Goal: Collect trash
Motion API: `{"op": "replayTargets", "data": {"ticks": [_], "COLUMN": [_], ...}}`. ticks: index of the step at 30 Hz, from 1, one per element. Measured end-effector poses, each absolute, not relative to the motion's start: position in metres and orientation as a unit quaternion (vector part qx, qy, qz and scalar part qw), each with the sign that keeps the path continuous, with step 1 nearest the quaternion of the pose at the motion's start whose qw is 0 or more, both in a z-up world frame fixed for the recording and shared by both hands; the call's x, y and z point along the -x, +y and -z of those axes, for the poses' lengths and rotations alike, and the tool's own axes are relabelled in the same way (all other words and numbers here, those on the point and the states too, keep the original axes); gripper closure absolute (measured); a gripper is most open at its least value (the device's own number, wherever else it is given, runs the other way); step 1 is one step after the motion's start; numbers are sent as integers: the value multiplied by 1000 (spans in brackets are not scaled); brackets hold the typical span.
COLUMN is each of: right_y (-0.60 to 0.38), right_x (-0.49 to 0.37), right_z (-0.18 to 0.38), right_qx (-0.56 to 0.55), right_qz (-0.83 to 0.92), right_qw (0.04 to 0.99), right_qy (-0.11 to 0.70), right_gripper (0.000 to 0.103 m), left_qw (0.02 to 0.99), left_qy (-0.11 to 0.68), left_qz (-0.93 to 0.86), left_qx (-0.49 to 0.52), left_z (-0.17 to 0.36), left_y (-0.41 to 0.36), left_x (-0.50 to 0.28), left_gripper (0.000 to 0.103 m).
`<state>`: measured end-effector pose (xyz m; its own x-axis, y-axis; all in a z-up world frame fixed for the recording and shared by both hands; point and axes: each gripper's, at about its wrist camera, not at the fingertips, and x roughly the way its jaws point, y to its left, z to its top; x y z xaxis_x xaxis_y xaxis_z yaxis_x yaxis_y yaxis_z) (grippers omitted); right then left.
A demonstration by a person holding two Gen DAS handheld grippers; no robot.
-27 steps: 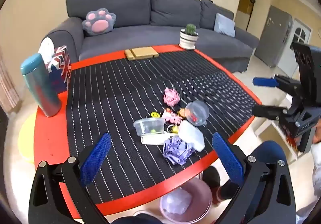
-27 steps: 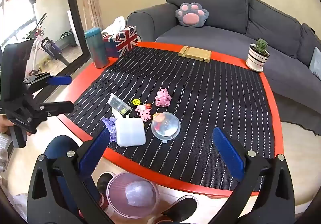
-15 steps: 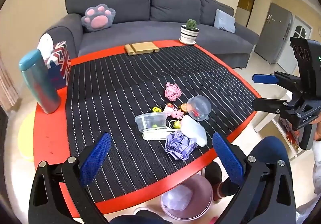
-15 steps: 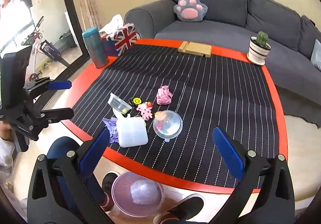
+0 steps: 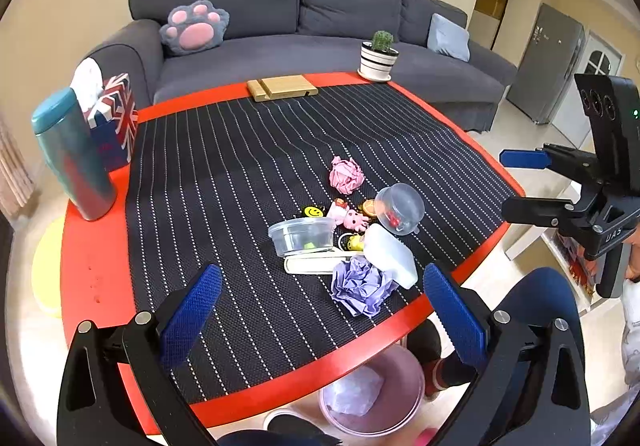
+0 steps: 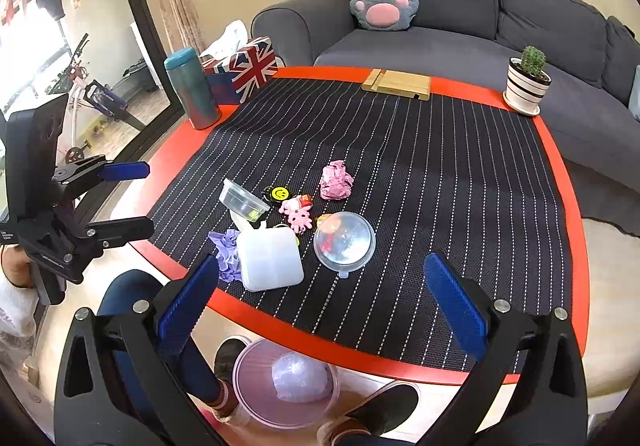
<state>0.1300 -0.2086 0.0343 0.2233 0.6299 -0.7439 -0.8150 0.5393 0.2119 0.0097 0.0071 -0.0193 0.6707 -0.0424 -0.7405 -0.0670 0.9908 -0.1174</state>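
Near the table's front edge lies a cluster: a crumpled purple paper [image 5: 362, 286] [image 6: 226, 253], a crumpled pink paper [image 5: 346, 175] [image 6: 336, 181], a white plastic box [image 5: 390, 255] [image 6: 270, 258], a clear tub [image 5: 303, 236] [image 6: 242, 200], a clear dome lid [image 5: 400, 208] [image 6: 345, 240] and small pink and yellow toys [image 6: 297, 212]. A pink waste bin [image 5: 374, 392] [image 6: 286, 382] stands on the floor under the edge. My left gripper [image 5: 320, 320] [image 6: 122, 198] hovers open above the front edge. My right gripper [image 6: 320, 310] [image 5: 520, 182] is open too, empty.
The round red table [image 5: 92, 266] carries a black striped mat, a teal flask [image 5: 74, 154], a Union Jack tissue box [image 5: 114, 120], a wooden stand [image 5: 282, 87] and a potted cactus [image 5: 378, 56]. A grey sofa [image 5: 256, 26] stands behind. The person's legs and shoes are by the bin.
Both views have shifted slightly; the table and clutter sit a little lower in frame. Both grippers stay wide open and nothing on the table has moved.
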Motion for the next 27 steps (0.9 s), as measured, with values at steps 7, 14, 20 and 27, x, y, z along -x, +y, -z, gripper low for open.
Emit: {"op": "replayTargets", "data": {"ticks": [7,14,20,27], "right_y": [-206,-207,-206,-206], "right_x": [-127,-128,-129,-129], "right_z": [-32,-33,-33,-34], "right_qx": [137,136,135,131], "right_qz": [-462,-460,-458,-461], "right_qw": [777,782,784,783], "right_qy": [404,399,397,397], "right_gripper": [3,3,3,3], "left_qw": [910,912,914,914], "left_qy": [412,407,402,402], "left_qz": [-13,-20,-12,-9], "left_qx": [52,57,59,57], "left_z": [21,20,17,17], "left_y": [4,6,5,5], "left_x": [-10,-10,-11,-11], "left_gripper": [6,6,6,6]}}
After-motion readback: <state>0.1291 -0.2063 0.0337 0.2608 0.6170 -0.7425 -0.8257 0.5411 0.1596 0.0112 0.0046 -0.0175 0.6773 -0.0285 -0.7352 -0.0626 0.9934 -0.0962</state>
